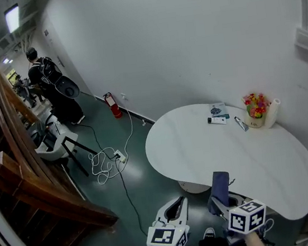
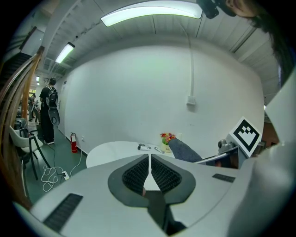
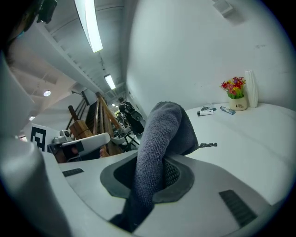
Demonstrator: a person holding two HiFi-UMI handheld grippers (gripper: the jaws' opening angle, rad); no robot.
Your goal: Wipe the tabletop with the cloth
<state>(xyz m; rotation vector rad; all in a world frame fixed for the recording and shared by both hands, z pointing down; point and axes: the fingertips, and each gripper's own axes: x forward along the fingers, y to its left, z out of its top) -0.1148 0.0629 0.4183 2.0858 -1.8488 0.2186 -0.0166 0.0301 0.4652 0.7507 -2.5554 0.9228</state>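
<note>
A white, rounded tabletop (image 1: 202,147) fills the middle right of the head view. A grey-blue cloth (image 1: 220,188) hangs at its near edge, pinched in my right gripper (image 1: 223,203). In the right gripper view the cloth (image 3: 159,148) rises folded from between the jaws, with the tabletop (image 3: 249,134) beyond it. My left gripper (image 1: 177,211) hovers over the floor just left of the table, jaws together with nothing in them. The left gripper view has the gripper (image 2: 150,172) shut, the tabletop (image 2: 115,150) and the cloth (image 2: 185,152) ahead.
At the table's far edge by the wall stand a flower pot (image 1: 256,110), a white roll (image 1: 272,113), a tube (image 1: 241,124) and small packets (image 1: 218,114). On the green floor lie a cable with power strip (image 1: 111,159), a chair (image 1: 58,143) and a fire extinguisher (image 1: 112,105). A wooden stair rail (image 1: 24,165) runs left; a person (image 1: 54,90) stands far back.
</note>
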